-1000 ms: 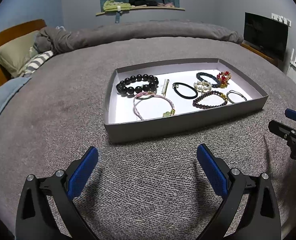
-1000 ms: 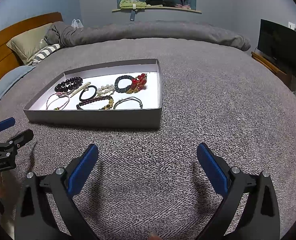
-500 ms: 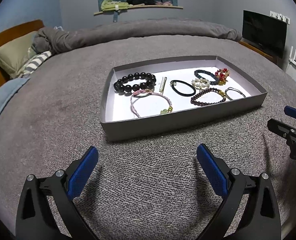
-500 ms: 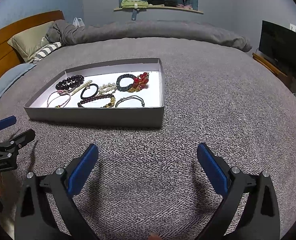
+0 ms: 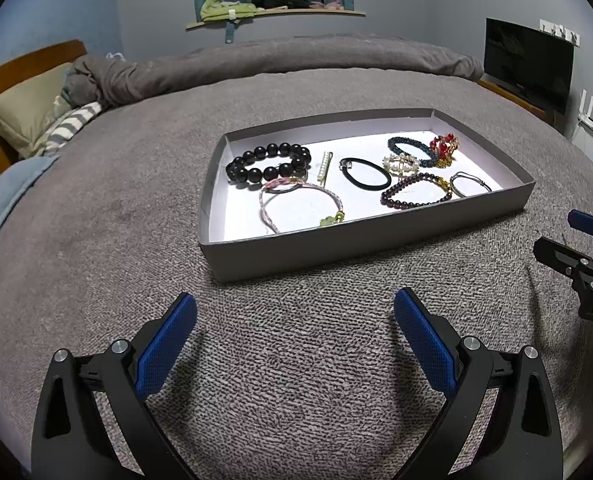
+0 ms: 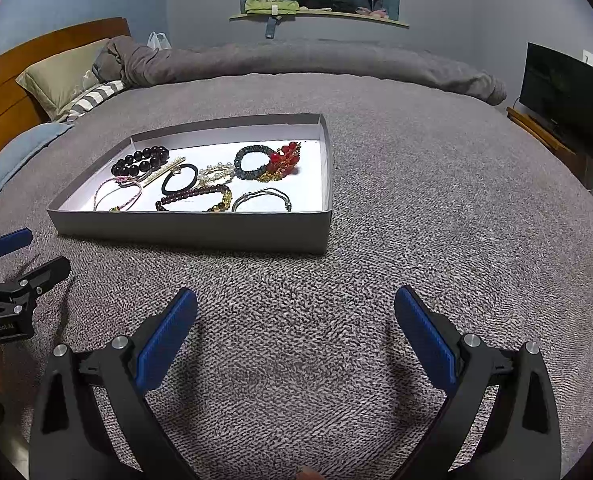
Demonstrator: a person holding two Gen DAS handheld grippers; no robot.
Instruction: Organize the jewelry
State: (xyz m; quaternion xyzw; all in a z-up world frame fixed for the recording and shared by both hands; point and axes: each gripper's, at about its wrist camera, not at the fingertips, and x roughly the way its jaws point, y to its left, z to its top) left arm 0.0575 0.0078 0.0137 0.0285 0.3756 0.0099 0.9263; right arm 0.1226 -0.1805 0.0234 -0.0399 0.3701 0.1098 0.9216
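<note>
In the left wrist view, going left to right, the pillow (image 5: 20,120) lies at about ten o'clock, far from the work, and the grey blanket (image 5: 296,380) spreads under everything. The left gripper (image 5: 294,332) hovers over bare blanket at six o'clock, its jaws spread wide and holding nothing. Ahead of it at about one o'clock sits the shallow grey tray (image 5: 360,236), and all the jewelry visible lies inside it: the black bead bracelet (image 5: 268,162) at the tray's left end, the pink cord bracelet (image 5: 300,206) just in front of it, a slim gold clip (image 5: 325,167) beside the beads, the black hair tie (image 5: 365,174) near the middle, then the pearl bracelet (image 5: 401,164), the dark red bead bracelet (image 5: 416,191), the blue bracelet (image 5: 410,149) touching the red ornament (image 5: 443,146), and the thin silver bangle (image 5: 470,183) at the right end. At three o'clock the right gripper (image 6: 295,332) comes in from the edge; its own view shows its jaws likewise wide apart and empty, with the tray at eleven o'clock. Judging by this, nothing lies loose on the blanket, so the gathering looks done, unless sorting or spacing the pieces within the tray is left; the blue bracelet and red ornament overlap and the pink cord touches the beads.
</note>
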